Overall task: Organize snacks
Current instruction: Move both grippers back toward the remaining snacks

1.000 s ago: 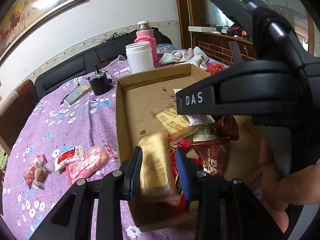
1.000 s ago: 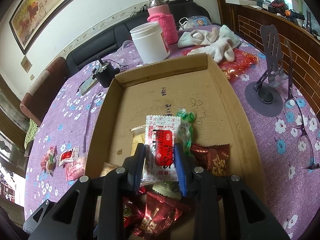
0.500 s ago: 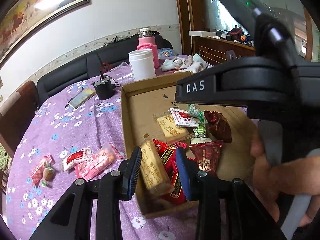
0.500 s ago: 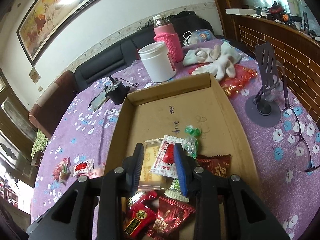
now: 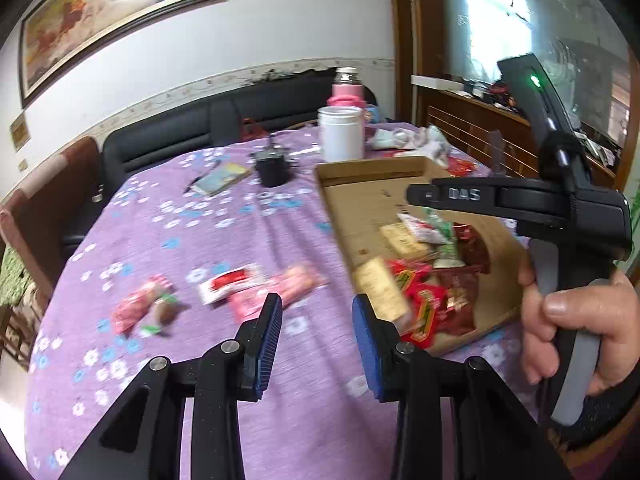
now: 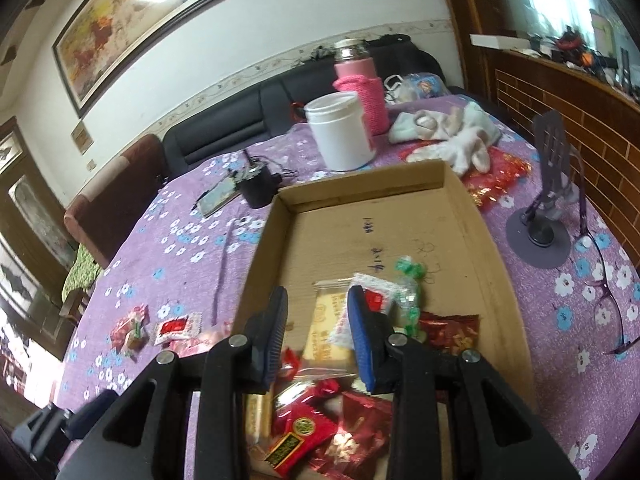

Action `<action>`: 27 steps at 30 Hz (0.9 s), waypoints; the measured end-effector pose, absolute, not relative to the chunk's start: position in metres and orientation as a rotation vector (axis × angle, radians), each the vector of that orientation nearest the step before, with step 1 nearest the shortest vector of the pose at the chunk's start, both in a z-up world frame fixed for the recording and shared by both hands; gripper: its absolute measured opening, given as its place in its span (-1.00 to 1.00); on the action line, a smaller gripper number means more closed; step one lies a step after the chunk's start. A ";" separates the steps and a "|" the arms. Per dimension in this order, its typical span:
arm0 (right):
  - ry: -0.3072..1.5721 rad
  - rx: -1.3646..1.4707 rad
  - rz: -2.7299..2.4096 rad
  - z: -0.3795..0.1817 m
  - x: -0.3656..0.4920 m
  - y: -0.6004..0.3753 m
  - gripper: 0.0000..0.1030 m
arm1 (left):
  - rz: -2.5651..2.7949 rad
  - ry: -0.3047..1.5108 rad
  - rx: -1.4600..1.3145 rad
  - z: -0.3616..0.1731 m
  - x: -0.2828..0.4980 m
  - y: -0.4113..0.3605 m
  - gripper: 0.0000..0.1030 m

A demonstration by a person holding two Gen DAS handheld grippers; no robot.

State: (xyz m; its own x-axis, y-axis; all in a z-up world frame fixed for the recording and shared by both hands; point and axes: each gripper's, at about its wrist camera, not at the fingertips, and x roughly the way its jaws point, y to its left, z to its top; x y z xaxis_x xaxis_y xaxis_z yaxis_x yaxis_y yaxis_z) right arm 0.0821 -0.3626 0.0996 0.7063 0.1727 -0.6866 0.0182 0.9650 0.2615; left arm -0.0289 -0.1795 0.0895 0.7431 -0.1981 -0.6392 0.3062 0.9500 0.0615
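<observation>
Purple flowered tablecloth (image 5: 168,216) still carries loose snacks (image 5: 228,280), lying just beyond and left of my left gripper (image 5: 316,328), whose jaws stand narrowly apart and empty. My right gripper (image 6: 316,332), likewise parted and empty, hangs over the cardboard box (image 6: 460,208), so I judge the left hand nearer.

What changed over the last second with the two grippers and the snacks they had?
The left gripper let go of the yellow biscuit pack, which now lies in the cardboard box, and swung left over the purple tablecloth, jaws empty. The right gripper released the white-and-red packet into the box and rose. The loose snacks on the cloth stayed put.
</observation>
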 end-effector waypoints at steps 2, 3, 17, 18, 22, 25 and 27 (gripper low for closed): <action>0.782 0.232 0.110 0.100 0.080 -0.353 -0.42 | -0.257 0.678 0.159 0.089 -0.034 -0.165 -0.26; 0.782 0.219 0.122 0.100 0.079 -0.348 -0.42 | -0.238 0.677 0.154 0.089 -0.036 -0.155 -0.26; 0.859 0.140 0.367 0.097 0.058 -0.264 -0.37 | -0.059 0.756 0.041 0.055 -0.041 -0.037 -0.25; 0.871 0.137 0.387 0.096 0.057 -0.256 -0.37 | -0.051 0.764 0.031 0.052 -0.040 -0.031 -0.25; 0.952 0.159 0.458 0.088 0.056 -0.227 -0.37 | -0.013 0.814 -0.023 0.034 -0.028 -0.004 -0.25; 1.000 0.180 0.487 0.084 0.063 -0.209 -0.37 | -0.004 0.848 -0.078 0.024 -0.021 0.011 -0.25; 1.025 0.205 0.504 0.083 0.069 -0.197 -0.37 | -0.027 0.867 -0.139 0.019 -0.018 0.021 -0.25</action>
State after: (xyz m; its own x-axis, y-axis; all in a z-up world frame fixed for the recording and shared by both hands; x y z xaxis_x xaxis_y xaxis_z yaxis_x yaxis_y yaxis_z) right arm 0.0685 -0.1971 0.0829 0.4180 0.4921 -0.7637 -0.3048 0.8678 0.3924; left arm -0.0178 0.0211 0.0185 0.6473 -0.0801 -0.7580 -0.0326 0.9906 -0.1325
